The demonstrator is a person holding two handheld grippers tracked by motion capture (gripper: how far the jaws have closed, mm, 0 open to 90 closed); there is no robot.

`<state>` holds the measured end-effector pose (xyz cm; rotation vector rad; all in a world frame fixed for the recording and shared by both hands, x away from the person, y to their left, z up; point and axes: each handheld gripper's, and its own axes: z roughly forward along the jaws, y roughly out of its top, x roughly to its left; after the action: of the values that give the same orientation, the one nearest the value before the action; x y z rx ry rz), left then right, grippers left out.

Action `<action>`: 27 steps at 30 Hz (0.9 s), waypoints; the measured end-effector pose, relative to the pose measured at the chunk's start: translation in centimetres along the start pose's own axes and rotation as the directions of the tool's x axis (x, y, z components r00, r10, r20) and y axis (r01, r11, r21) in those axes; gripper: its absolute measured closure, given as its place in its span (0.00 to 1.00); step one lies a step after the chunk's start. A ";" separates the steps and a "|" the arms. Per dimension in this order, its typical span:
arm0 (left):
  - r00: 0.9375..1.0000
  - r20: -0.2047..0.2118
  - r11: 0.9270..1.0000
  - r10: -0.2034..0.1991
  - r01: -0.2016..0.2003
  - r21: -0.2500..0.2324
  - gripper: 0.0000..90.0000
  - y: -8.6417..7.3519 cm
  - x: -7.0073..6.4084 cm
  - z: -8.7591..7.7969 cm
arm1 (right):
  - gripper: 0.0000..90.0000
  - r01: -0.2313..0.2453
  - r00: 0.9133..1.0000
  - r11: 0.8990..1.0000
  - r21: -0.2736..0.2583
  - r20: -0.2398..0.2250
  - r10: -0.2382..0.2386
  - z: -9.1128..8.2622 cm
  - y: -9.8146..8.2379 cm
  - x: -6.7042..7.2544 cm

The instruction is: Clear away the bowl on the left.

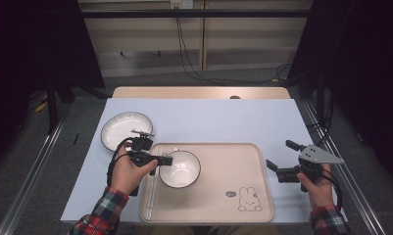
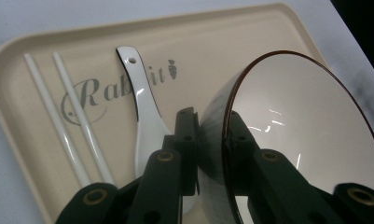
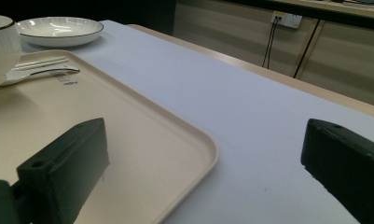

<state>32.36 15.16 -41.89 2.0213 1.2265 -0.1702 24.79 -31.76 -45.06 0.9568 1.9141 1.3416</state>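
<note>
One white bowl point(image 1: 180, 169) with a dark rim sits tilted on the beige tray point(image 1: 243, 161), toward its left edge beside the spoon point(image 2: 145, 116) and chopsticks point(image 2: 68, 116). The left claw point(image 2: 211, 140) is clamped on the bowl's rim, one jaw inside, one outside. Glazed ceramic like this is likely stiff, slick and breakable, so a rim pinch may slip. The right claw point(image 1: 282, 161) hangs apart over the tray's right edge.
</note>
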 end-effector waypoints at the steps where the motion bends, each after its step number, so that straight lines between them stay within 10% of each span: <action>1: 1.000 0.005 1.000 0.000 0.000 0.003 0.88 -0.1 -0.1 0.0 | 0.00 0.000 1.000 1.000 0.000 0.000 0.000 0.0 0.0 0.0; 27: 0.998 0.046 0.998 0.036 -0.039 0.052 0.88 -2.5 -1.4 1.3 | 0.00 0.001 1.000 1.000 0.005 0.000 -0.001 0.1 0.0 0.1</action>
<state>29.91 13.92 -43.52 2.0731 1.1669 -0.2303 24.79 -31.61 -45.12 0.9578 1.9183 1.3367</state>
